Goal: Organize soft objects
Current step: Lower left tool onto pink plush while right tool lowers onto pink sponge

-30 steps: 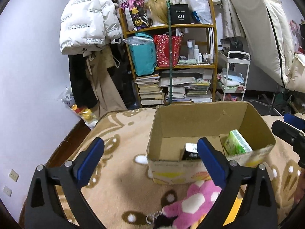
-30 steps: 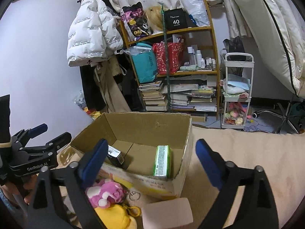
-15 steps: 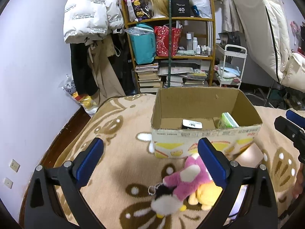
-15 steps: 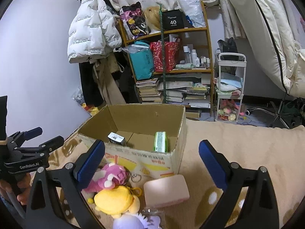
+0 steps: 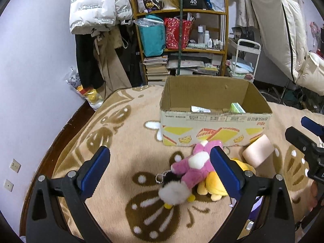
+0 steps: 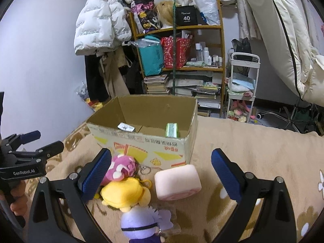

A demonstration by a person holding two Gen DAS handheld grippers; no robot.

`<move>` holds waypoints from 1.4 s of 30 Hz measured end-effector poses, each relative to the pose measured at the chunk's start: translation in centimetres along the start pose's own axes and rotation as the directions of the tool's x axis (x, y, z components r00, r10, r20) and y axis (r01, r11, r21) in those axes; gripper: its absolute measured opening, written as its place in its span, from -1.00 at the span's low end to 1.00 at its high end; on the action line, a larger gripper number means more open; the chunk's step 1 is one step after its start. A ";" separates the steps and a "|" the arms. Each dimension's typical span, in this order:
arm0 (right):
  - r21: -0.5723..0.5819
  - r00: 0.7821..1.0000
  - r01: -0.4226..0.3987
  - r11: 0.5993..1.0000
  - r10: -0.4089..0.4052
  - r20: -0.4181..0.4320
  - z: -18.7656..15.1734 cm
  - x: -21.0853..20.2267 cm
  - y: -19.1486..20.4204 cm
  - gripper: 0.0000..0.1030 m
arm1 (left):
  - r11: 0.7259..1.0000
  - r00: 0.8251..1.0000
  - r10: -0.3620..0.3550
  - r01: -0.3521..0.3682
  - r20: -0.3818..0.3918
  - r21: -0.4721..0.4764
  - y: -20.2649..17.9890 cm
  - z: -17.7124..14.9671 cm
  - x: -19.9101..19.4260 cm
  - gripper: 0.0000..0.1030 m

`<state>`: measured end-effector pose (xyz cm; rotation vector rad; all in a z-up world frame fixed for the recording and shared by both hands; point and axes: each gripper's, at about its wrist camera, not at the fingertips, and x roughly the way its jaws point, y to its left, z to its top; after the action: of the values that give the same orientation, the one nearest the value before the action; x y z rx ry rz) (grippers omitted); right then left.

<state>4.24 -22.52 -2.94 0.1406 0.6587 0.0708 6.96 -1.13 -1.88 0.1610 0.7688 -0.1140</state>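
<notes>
Lying in a loose heap on the tan blanket [image 5: 125,141] patterned with brown motifs, the soft toys sit just in front of the cardboard box [image 5: 214,129]. The pink plush [image 5: 192,168] rests partly over the yellow plush [image 6: 125,192], with a metal key ring near the box's printed front wall. A purple plush [image 6: 141,222] lies just below the yellow one in the right wrist view, and a pale pink cushion block [image 6: 178,182] sits beside them, near the box's right corner. Inside the open box stand a green packet [image 6: 172,130] and a small dark carton with a white label [image 6: 126,127].

Behind the box rises a wooden shelf [image 6: 202,28] crowded with books, bottles, a teal bag and a red bag. A white puffer jacket [image 5: 95,4] hangs to its left against the lilac wall, and a white trolley [image 6: 243,81] stands to its right. Cream bedding is piled at the far right.

The left gripper [image 5: 160,166] hovers over the blanket with its blue-padded jaws spread wide and nothing between them, the pink plush lying below its right finger. The right gripper [image 6: 162,166] is likewise spread wide and empty, poised above the toys and cushion block, pointing toward the box.
</notes>
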 end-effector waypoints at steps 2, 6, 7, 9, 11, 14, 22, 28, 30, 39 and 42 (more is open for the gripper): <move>-0.011 1.000 0.000 1.000 0.000 -0.012 -0.2 0.2 0.2 1.00 | 1.000 1.000 0.003 -0.003 -0.015 0.006 -0.2 0.0 0.4 0.90; -0.017 0.999 0.001 1.000 -0.001 -0.034 -0.6 0.8 0.3 1.00 | 1.000 0.999 -0.001 0.001 -0.036 0.007 -0.4 -0.2 0.9 0.90; -0.015 0.999 0.002 1.000 -0.002 -0.039 -0.6 0.9 0.2 1.00 | 1.000 0.999 -0.005 0.005 -0.041 0.007 -0.4 -0.2 1.1 0.90; -0.007 0.999 0.003 1.000 -0.004 -0.046 -0.6 1.2 0.1 1.00 | 1.000 0.999 -0.010 0.011 -0.049 0.010 -0.6 -0.2 1.4 0.90; 0.004 0.999 0.005 1.000 -0.004 -0.052 -0.6 1.5 -0.2 1.00 | 1.000 0.998 -0.012 0.013 -0.055 0.019 -0.8 -0.2 1.8 0.90; 0.015 0.998 0.009 1.000 -0.008 -0.060 -0.5 1.9 -0.6 1.00 | 0.999 0.998 -0.017 0.019 -0.061 0.031 -1.2 -0.2 2.2 0.90; 0.046 0.996 0.014 0.999 -0.009 -0.089 -0.3 3.5 -1.3 1.00 | 0.997 0.994 -0.055 0.059 -0.098 0.039 -2.3 -0.2 3.7 0.90; 0.061 0.993 0.018 0.998 -0.011 -0.114 -0.5 4.6 -1.7 1.00 | 0.996 0.991 -0.071 0.077 -0.111 0.049 -3.1 -0.1 4.9 0.90; 0.066 0.992 0.021 0.998 -0.013 -0.123 -0.5 4.9 -1.9 1.00 | 0.995 0.990 -0.078 0.086 -0.121 0.058 -3.6 -0.1 5.5 0.90; 0.092 0.985 0.035 0.995 -0.019 -0.170 -0.9 6.4 -2.8 1.00 | 0.989 0.981 -0.103 0.120 -0.167 0.092 -5.5 0.0 7.9 0.90; 0.100 0.981 0.037 0.994 -0.017 -0.193 -1.0 7.1 -3.0 1.00 | 0.985 0.978 -0.098 0.122 -0.184 0.125 -6.6 -0.2 8.8 0.90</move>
<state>9.31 -24.62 -8.50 0.2259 0.8570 0.0239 12.06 -7.99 -8.87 0.2605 0.9489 -0.2607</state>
